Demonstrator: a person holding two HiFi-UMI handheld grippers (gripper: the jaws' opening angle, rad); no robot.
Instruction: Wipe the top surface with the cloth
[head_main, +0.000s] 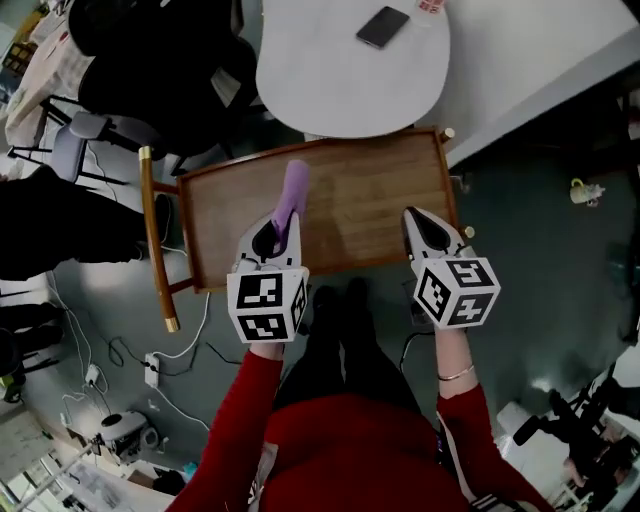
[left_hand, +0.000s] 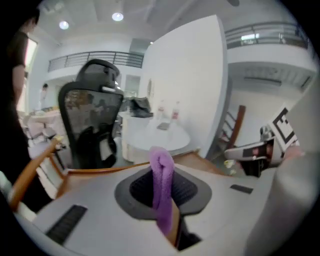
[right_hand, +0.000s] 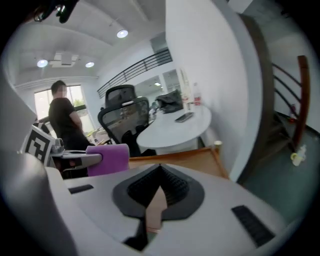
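Observation:
A wooden tray-like top (head_main: 370, 195) lies below me, rimmed all round. My left gripper (head_main: 283, 218) is shut on a folded purple cloth (head_main: 294, 192), which sticks out past the jaws over the left half of the wood. In the left gripper view the cloth (left_hand: 162, 180) stands pinched upright between the dark pads of the left gripper (left_hand: 162, 172). My right gripper (head_main: 419, 220) hovers over the top's right front corner, shut with nothing in it. In the right gripper view the pads of the right gripper (right_hand: 159, 170) meet at the tip, and the cloth (right_hand: 109, 158) shows at the left.
A white round table (head_main: 330, 80) with a dark phone (head_main: 383, 26) stands just beyond the wooden top. A black office chair (head_main: 150, 70) is at the far left. The top's wooden handle rail (head_main: 155, 240) juts left. Cables (head_main: 150, 365) trail on the floor. A person (right_hand: 62, 117) stands far off.

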